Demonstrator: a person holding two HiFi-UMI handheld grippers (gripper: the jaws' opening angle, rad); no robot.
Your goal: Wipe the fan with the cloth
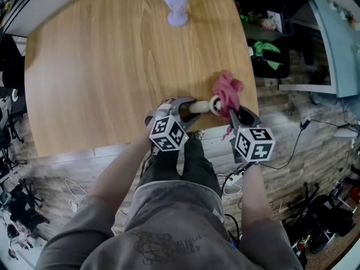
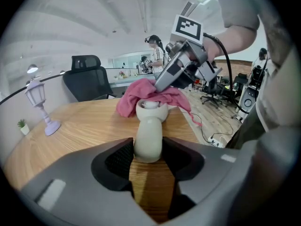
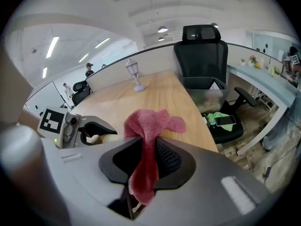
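Now | left gripper (image 2: 148, 150) clamped on hand fan (image 2: 149, 126), hold it steady | right gripper (image 3: 143, 160) pinching pink cloth (image 3: 149, 126), rub the head gently

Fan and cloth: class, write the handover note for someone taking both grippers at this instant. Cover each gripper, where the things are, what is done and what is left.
Left gripper: shut on the handle of the cream fan, held over the near edge of the table.
Right gripper: shut on the pink cloth, one end hanging down between its jaws.
Where: the bunched end of the cloth is at the fan's head.
Done: both things are in hand and brought together.
Left: the wiping itself. How much is already wiped cannot be told, so go over the head, then the handle.
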